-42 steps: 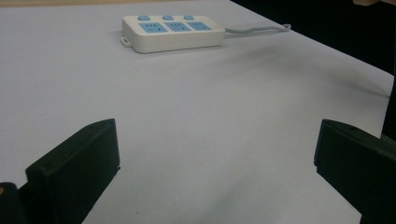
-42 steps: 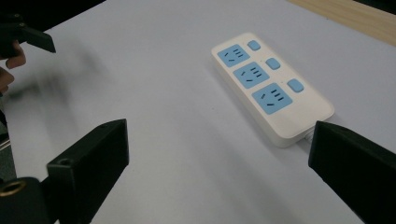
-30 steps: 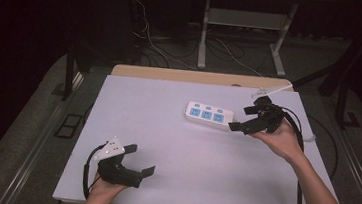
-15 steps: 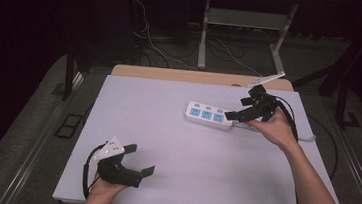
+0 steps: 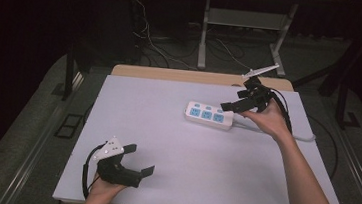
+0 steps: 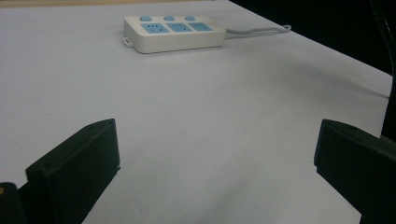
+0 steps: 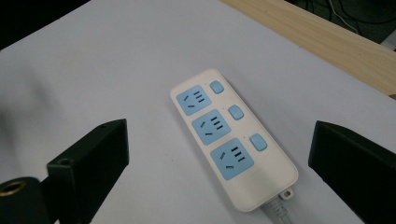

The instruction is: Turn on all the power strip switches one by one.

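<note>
A white power strip (image 5: 209, 115) with three blue sockets and three blue buttons lies flat on the far middle of the white table (image 5: 166, 130). My right gripper (image 5: 237, 100) hovers open above the strip's cable end, touching nothing. In the right gripper view, the strip (image 7: 229, 140) lies below and between the wide-apart jaws of that gripper (image 7: 219, 130). My left gripper (image 5: 139, 159) rests open near the front left edge, holding nothing. In the left gripper view, the strip (image 6: 175, 32) is far ahead of the left gripper (image 6: 217, 135).
The strip's white cable (image 5: 286, 135) runs off to the right across the table. A wooden strip (image 5: 181, 75) borders the table's far edge. Metal stand legs and loose cables (image 5: 204, 44) lie on the dark floor behind.
My right gripper has moved a little left and up, from beside the strip's cable end to above it. The left gripper and the strip have not moved.
</note>
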Tool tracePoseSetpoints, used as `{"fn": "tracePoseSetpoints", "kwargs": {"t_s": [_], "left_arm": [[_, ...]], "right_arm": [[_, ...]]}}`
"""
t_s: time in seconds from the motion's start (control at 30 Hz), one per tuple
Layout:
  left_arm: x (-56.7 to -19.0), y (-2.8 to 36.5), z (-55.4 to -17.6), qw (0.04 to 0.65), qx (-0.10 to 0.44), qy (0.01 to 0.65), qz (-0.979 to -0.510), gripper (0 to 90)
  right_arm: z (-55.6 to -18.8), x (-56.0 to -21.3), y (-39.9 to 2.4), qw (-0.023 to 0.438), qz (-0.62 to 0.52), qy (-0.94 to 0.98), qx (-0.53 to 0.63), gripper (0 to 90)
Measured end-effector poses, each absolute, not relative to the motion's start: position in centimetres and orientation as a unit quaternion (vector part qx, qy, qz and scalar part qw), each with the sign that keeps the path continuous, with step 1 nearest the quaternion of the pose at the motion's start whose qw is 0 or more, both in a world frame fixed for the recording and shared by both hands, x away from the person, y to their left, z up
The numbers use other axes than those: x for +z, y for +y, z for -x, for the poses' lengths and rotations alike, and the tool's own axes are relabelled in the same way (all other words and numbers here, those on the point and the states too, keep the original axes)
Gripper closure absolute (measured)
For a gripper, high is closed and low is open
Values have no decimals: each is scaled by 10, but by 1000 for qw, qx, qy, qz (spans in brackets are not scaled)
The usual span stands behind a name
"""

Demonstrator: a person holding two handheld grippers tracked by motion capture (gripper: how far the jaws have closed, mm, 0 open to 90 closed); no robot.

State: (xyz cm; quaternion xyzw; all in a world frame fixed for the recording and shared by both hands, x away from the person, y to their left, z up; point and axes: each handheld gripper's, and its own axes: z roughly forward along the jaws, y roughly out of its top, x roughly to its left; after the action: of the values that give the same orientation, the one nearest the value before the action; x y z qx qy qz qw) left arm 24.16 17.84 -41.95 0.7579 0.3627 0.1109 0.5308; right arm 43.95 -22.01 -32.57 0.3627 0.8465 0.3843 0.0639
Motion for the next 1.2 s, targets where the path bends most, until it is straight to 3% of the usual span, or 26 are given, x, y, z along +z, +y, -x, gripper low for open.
{"fn": "tracePoseSetpoints", "kwargs": {"t_s": [0.4,0.43,0.53,0.57,0.8,0.93,1.0,1.03,1.13,1.2], "left_arm": [[-420,178,-243,532,107,361,-759,0],[-420,178,-243,532,106,360,-759,0],[-420,177,-243,531,105,357,-761,0],[-420,176,-243,532,104,358,-760,0],[-421,176,-243,534,101,356,-760,0],[-421,176,-243,534,102,356,-760,0],[-421,177,-243,534,102,356,-760,0],[-421,177,-243,534,102,357,-760,0],[-421,177,-243,534,102,356,-760,0],[-421,177,-244,536,99,356,-759,0]], "right_arm": [[-459,-342,-220,63,-380,844,374,71],[-462,-346,-221,63,-384,843,370,157],[-465,-349,-221,69,-387,844,365,166],[-468,-352,-221,66,-393,843,362,238],[-473,-363,-216,67,-397,845,352,345],[-477,-370,-212,73,-400,846,344,504],[-478,-371,-211,73,-401,846,343,530],[-479,-374,-210,73,-404,846,341,597],[-481,-377,-210,72,-403,847,340,647],[-483,-380,-211,69,-403,848,338,767]]}}
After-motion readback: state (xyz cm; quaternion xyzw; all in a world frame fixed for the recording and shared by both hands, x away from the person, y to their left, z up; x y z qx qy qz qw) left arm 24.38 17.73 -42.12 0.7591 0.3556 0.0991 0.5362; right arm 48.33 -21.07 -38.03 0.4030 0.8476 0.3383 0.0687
